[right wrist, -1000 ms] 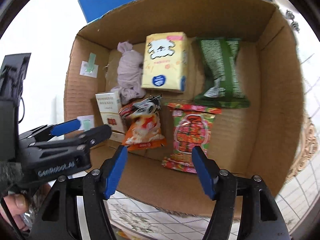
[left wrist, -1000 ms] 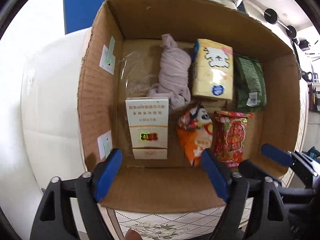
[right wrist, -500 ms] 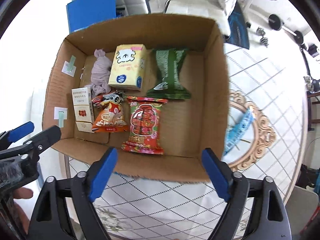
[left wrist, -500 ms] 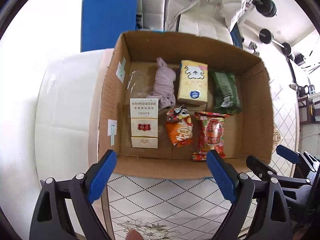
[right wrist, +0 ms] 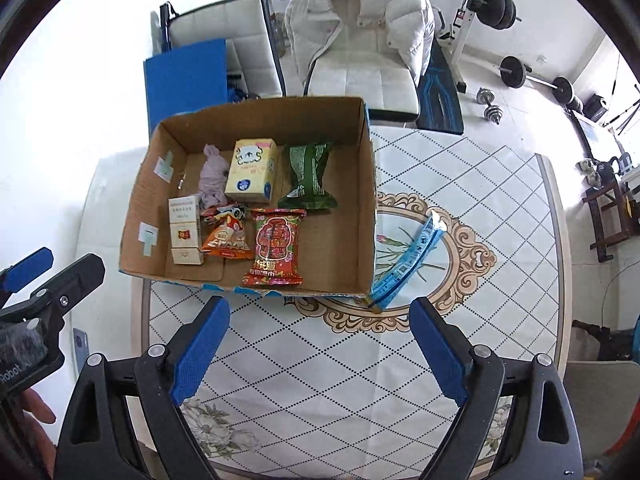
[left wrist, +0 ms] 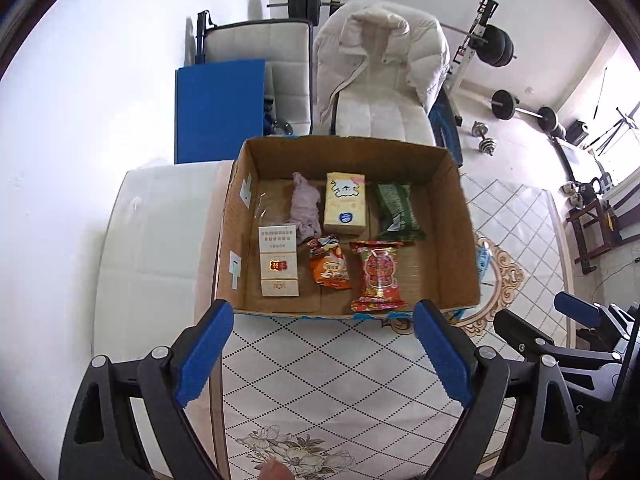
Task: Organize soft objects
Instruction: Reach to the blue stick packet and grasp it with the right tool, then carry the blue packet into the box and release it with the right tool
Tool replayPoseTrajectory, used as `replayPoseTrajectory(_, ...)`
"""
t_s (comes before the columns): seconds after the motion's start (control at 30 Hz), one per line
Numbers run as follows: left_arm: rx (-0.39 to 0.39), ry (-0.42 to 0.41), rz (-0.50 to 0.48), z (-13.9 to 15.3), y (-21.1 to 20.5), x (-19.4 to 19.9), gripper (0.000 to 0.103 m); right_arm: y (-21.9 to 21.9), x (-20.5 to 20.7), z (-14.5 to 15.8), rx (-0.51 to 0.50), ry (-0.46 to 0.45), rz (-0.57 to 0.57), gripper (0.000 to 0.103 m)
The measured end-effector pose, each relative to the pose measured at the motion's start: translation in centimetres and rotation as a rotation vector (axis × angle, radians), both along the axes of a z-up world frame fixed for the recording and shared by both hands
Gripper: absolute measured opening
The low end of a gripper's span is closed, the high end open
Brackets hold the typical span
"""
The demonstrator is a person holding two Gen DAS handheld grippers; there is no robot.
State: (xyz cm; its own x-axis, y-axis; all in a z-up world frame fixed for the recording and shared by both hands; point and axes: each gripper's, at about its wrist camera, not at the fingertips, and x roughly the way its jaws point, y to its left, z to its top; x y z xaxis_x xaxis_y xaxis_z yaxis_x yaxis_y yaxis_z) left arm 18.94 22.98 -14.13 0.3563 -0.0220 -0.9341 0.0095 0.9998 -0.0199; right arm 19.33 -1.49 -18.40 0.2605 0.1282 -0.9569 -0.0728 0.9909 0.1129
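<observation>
Each gripper, left gripper [left wrist: 322, 354] and right gripper [right wrist: 320, 350], gapes empty; only the right view shows the blue packet [right wrist: 410, 258] fully.

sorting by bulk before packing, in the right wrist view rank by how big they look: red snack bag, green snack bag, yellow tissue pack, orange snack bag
1. red snack bag, largest.
2. green snack bag and yellow tissue pack: they look alike, and both lie farther from the camera, so no ranking.
3. orange snack bag, smallest.
</observation>
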Motion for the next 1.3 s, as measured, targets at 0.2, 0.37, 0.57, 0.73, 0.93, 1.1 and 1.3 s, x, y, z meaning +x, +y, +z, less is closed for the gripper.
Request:
replayPoseTrajectory(0.2,0.004,-0.027,-0.017,1.9,-0.9,-1.3,0.092,-0.9,-1.5,2.8,0.04,-0.034,0.001,0.093)
replayPoseTrajectory(0.37,-0.004,-0.035,-0.014,2.1,-1.6,-1.0,0.092,-2.1,-1.2,2.8,0.073,-0.024,-0.023,0.093)
replayPoseTrajectory(0.57,0.012,0.01,-0.012,-0.8,-3.1,1.2,0.092,-7.5,1.5,-1.1,0.065,0.049,-0.156,0.093)
replayPoseTrajectory(0.73,0.009,0.063,-0.01,-4.6,-4.2,3.2,0.092,-13.4,5.0,-8.3,0.048,0.178,-0.311,0.093)
replayPoseTrajectory(0.93,0.024,0.131,-0.014,-8.8,-5.5,5.3,0.092,-16.1,8.5,-18.3,0.112,0.357,-0.41,0.093)
replayPoseTrajectory(1.1,0.043,0.155,-0.022,-10.7,-6.2,6.2,0.092,-15.0,9.6,-24.3,0.147,0.469,-0.439,0.075)
replayPoseTrajectory(1.3,0.055,0.16,-0.029,-11.3,-6.3,6.5,0.092,-13.1,9.5,-26.4,0.123,0.489,-0.429,0.032)
